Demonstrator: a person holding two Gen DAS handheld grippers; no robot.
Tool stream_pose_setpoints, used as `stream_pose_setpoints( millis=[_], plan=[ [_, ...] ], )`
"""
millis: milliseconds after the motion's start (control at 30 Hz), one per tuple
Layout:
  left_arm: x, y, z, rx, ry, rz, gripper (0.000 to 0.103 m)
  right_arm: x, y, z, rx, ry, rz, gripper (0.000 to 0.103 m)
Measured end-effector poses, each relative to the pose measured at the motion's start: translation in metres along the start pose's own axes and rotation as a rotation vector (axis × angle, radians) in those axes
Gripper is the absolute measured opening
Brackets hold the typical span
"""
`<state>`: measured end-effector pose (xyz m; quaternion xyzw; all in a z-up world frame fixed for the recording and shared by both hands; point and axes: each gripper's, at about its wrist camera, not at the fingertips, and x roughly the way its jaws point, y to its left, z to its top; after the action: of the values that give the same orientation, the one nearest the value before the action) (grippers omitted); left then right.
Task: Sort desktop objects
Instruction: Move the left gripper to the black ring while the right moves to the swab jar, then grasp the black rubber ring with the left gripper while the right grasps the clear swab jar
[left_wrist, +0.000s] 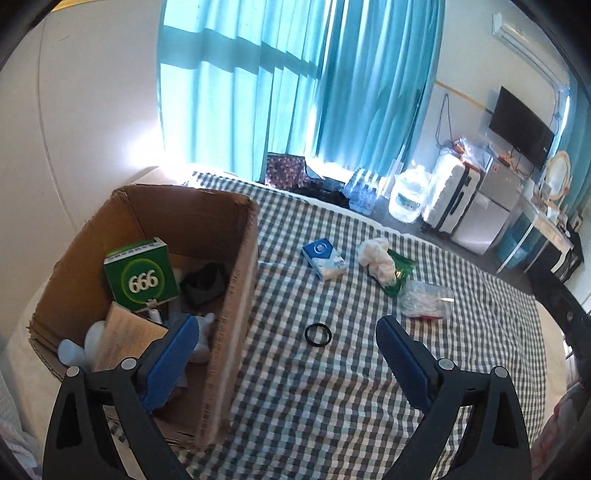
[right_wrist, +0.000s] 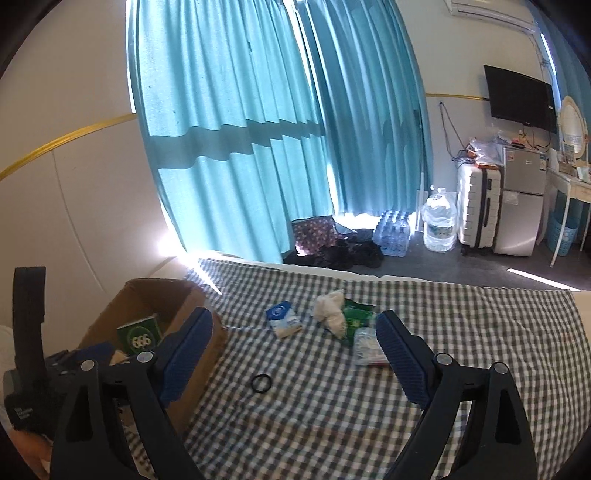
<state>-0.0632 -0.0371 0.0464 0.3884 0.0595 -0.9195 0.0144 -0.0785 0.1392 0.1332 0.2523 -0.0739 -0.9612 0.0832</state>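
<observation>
A cardboard box (left_wrist: 236, 280) stands at the left on the checked cloth (left_wrist: 332, 387); it also shows in the right wrist view (right_wrist: 199, 369). Inside are a green "666" box (left_wrist: 142, 275), a black item and other things. On the cloth lie a black ring (left_wrist: 317, 335), a blue-white packet (left_wrist: 324, 258), a white bundle (left_wrist: 376, 258), a green packet (left_wrist: 400, 273) and a clear bag (left_wrist: 424, 299). My left gripper (left_wrist: 286, 332) is open, one finger over the box, the ring just beyond its fingertips. My right gripper (right_wrist: 293, 328) is open and empty above the cloth, the ring (right_wrist: 261, 383) below it.
The cloth covers a bed that ends at the far edge. Beyond are teal curtains (right_wrist: 258, 129), water bottles (right_wrist: 439, 221), a white suitcase (right_wrist: 478, 206), a small fridge (right_wrist: 522, 206) and a wall TV (right_wrist: 519, 98). The left gripper's body (right_wrist: 26, 369) shows at far left.
</observation>
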Motion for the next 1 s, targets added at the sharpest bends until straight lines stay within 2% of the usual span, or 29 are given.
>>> stream_pose_setpoints(
  millis=[200,400,600,700,833,1000],
  plan=[
    [0.047,-0.039,-0.022,0.078,0.058,-0.012,0.101,0.026,-0.059,-0.036,0.039,0.056,-0.111,0.092],
    [0.098,-0.057,-0.047,0.071,0.063,0.0,0.101,0.069,-0.092,-0.063,0.066,0.117,-0.127,0.092],
    [0.146,-0.043,-0.053,-0.01,0.133,0.058,0.101,0.121,-0.095,-0.07,0.041,0.155,-0.112,0.092],
    [0.161,-0.034,-0.053,-0.046,0.161,0.054,0.101,0.144,-0.091,-0.067,0.001,0.118,-0.167,0.092],
    [0.172,-0.028,-0.051,-0.074,0.146,0.059,0.101,0.167,-0.086,-0.068,-0.066,0.083,-0.21,0.092],
    [0.182,-0.029,-0.053,-0.063,0.147,0.066,0.101,0.181,-0.082,-0.078,-0.112,0.068,-0.256,0.092]
  ],
)
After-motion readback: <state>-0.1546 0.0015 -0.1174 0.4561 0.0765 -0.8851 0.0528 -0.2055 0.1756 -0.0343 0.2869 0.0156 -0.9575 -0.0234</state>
